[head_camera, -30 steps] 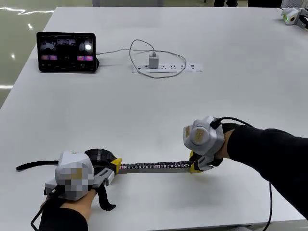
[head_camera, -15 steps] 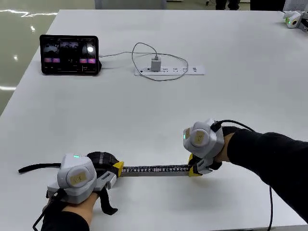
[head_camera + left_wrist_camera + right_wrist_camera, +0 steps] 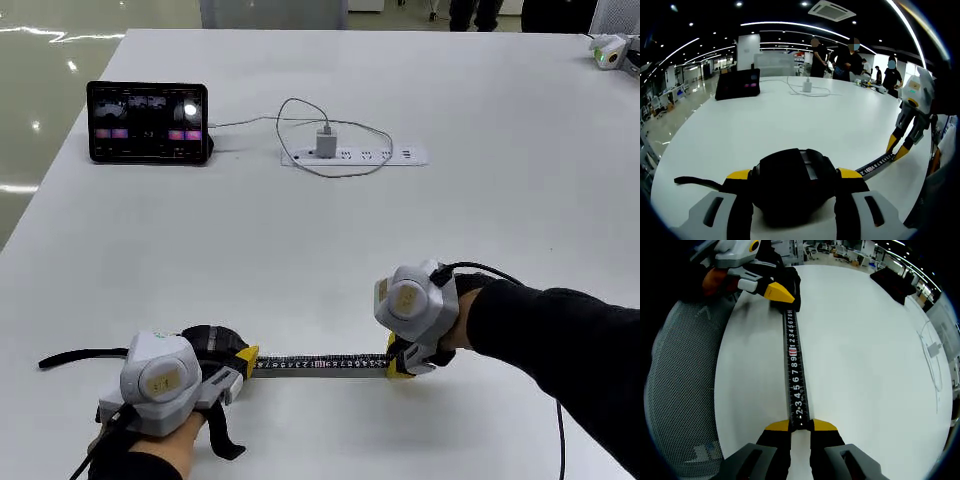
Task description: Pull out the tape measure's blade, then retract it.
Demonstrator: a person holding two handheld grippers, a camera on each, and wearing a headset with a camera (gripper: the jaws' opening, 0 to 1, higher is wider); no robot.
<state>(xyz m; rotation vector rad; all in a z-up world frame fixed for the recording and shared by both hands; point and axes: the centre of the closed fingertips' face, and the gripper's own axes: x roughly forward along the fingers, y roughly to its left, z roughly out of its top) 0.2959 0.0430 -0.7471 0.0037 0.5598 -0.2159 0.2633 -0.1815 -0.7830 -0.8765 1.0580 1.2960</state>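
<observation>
Tape measure sits at 7 o'clock on the white table in the head view, clenched by the left gripper. Its blade runs toward 3 o'clock, the tip pinched by the right gripper. Tablet at 10 o'clock, power strip at 12.

light: bright, even, from ceiling strips | glare: streaks on floor | shadows: faint, soft on table | focus: sharp | gripper views: fisheye bending toward edges
</observation>
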